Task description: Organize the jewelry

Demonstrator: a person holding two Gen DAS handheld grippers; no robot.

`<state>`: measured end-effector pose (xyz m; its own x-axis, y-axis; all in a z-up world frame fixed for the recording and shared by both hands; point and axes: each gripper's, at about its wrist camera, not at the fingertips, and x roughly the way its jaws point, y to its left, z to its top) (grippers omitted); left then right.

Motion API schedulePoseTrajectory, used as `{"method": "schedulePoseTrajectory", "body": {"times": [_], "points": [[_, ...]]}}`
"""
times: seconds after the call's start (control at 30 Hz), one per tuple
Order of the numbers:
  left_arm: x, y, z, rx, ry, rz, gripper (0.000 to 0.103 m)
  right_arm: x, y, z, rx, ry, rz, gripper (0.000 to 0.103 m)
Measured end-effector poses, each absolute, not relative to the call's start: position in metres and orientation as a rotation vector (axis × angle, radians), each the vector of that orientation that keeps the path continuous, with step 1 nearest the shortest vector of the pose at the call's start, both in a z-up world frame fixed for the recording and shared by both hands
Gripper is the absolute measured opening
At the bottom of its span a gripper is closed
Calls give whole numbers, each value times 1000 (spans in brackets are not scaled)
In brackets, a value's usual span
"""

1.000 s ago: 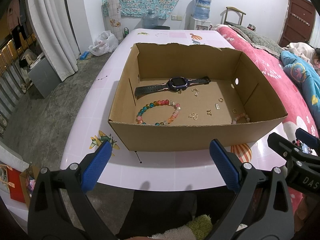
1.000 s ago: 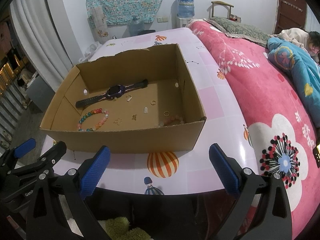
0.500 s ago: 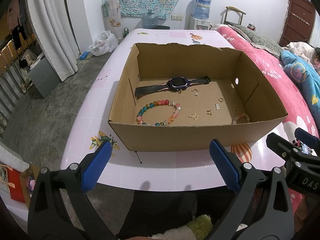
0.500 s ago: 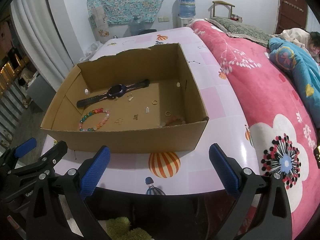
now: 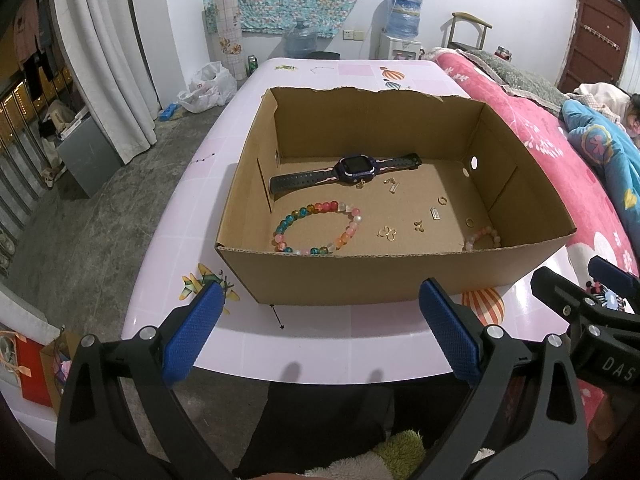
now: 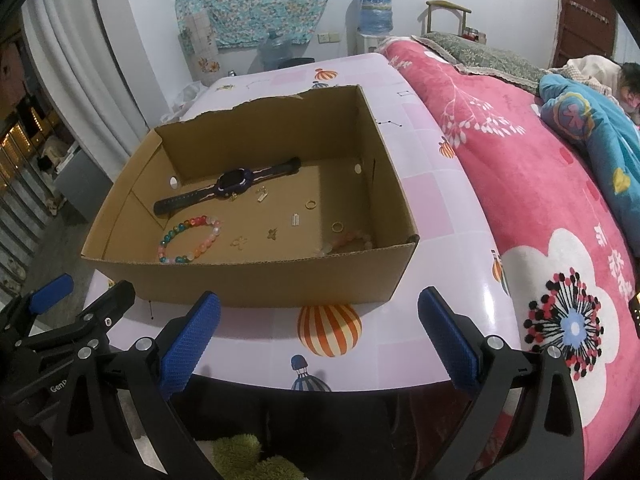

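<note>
Holding both grippers spread wide over the near edge of the pink table (image 5: 320, 344), we face the cardboard box (image 5: 360, 276) of jewelry.

Going left to right, our left gripper (image 5: 320, 332) grips nothing, its blue pads (image 5: 188, 336) well apart and short of the box's near wall. Inside the box, a multicoloured bead bracelet (image 5: 316, 228) lies by the near left corner, and a dark watch (image 5: 346, 174) stretches along the far wall behind it. Small gold charms (image 5: 387, 233) and rings (image 5: 442, 200) are scattered across the middle of the floor, and a pink bead bracelet (image 5: 482, 237) sits in the near right corner, partly hidden by the wall. Our right gripper (image 6: 320, 332) is likewise empty, with a pink floral blanket (image 6: 540, 200) beside the table's right edge.
</note>
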<state>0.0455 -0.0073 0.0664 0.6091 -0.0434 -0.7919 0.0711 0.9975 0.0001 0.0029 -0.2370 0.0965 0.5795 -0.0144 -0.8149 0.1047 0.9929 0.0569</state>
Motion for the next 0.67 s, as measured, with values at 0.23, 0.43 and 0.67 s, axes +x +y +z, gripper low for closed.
{"method": "schedulePoseTrajectory", "body": {"times": [0.23,0.43,0.67], "points": [[46,-7,67,34,913,-67,95,3,-237,96,105,951,-69,96],[46,-8,66,33,915,-66,95,5,-237,96,105,953,-68,96],[46,-8,66,36,916,-66,95,5,-238,95,105,953,-68,96]]}}
